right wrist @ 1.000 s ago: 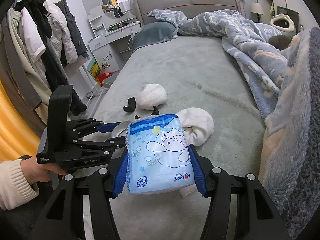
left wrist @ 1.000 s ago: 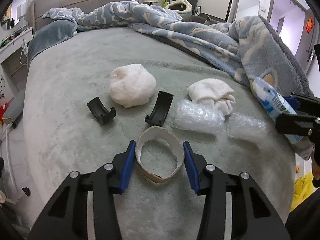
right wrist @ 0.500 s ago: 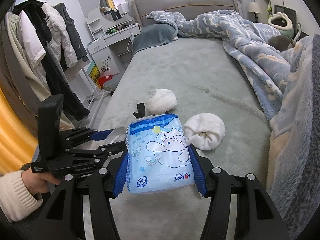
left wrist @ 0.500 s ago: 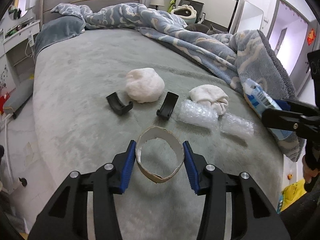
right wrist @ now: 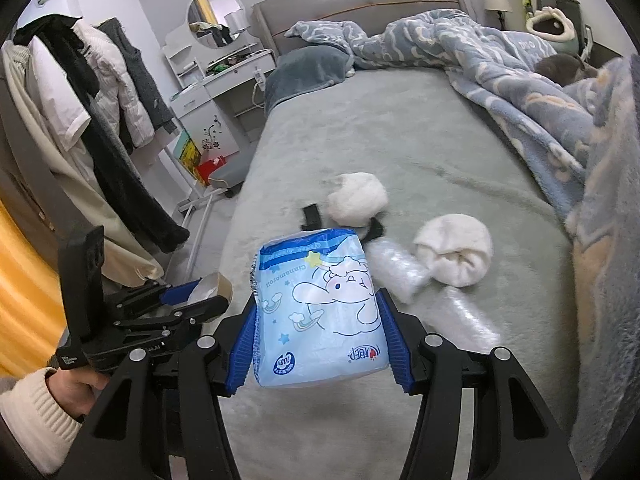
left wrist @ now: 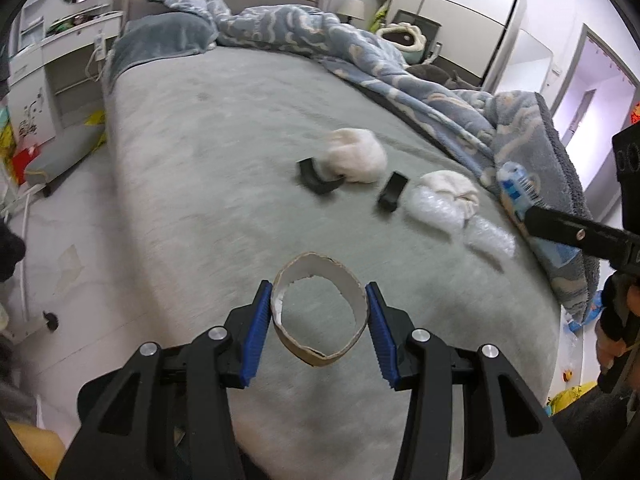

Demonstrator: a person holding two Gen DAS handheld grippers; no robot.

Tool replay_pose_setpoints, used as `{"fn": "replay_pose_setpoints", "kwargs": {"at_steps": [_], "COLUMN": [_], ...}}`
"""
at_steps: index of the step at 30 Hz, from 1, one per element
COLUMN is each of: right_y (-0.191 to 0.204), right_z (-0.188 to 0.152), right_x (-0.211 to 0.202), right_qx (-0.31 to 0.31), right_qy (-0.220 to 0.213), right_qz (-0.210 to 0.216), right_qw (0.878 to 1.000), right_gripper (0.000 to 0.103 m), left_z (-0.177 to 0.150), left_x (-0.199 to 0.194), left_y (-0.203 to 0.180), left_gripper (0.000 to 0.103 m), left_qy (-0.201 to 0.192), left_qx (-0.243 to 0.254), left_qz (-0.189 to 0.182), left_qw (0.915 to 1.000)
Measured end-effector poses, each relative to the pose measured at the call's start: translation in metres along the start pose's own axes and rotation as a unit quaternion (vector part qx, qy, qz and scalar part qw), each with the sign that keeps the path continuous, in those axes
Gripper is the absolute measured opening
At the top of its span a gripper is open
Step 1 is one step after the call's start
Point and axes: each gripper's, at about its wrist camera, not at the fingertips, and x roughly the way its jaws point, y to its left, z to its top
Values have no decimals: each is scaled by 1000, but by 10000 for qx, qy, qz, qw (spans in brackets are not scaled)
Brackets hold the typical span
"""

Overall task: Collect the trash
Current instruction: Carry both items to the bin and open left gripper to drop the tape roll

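My left tool (left wrist: 319, 320) grips the cardboard ring (left wrist: 319, 314) across its width; my right tool (right wrist: 321, 342) clamps the tissue pack (right wrist: 318, 310), both lifted clear of the bed (right wrist: 400, 132) for disposal.

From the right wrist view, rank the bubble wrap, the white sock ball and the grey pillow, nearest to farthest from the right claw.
1. Bubble wrap: just ahead of the right claw, slightly right.
2. White sock ball: right, behind the wrap.
3. Grey pillow: far end, by the headboard.
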Motion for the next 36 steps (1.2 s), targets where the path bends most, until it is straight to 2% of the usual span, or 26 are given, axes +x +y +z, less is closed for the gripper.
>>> {"fn": "replay_pose_setpoints", "kwargs": {"at_steps": [9, 21, 30, 36], "right_y": [51, 118, 160, 183], "right_z": [-6, -6, -9, -14], "right_x": [3, 24, 52, 73], "right_qx": [2, -288, -501, -681], "right_qy": [-66, 22, 272, 473], "right_qz": [194, 462, 719, 771], "right_qw": [9998, 9985, 9958, 9936], "right_gripper": [57, 57, 57, 57], "left_z": [-23, -57, -86, -106], "left_x": [-16, -28, -17, -6], "left_y": [41, 96, 138, 158], "left_gripper": [49, 49, 50, 50], "left_qy": [130, 394, 964, 1513], "left_qx": [-148, -603, -919, -1127], "left_qz": [343, 705, 915, 1003], "left_qw": [9992, 9949, 9869, 9769]}}
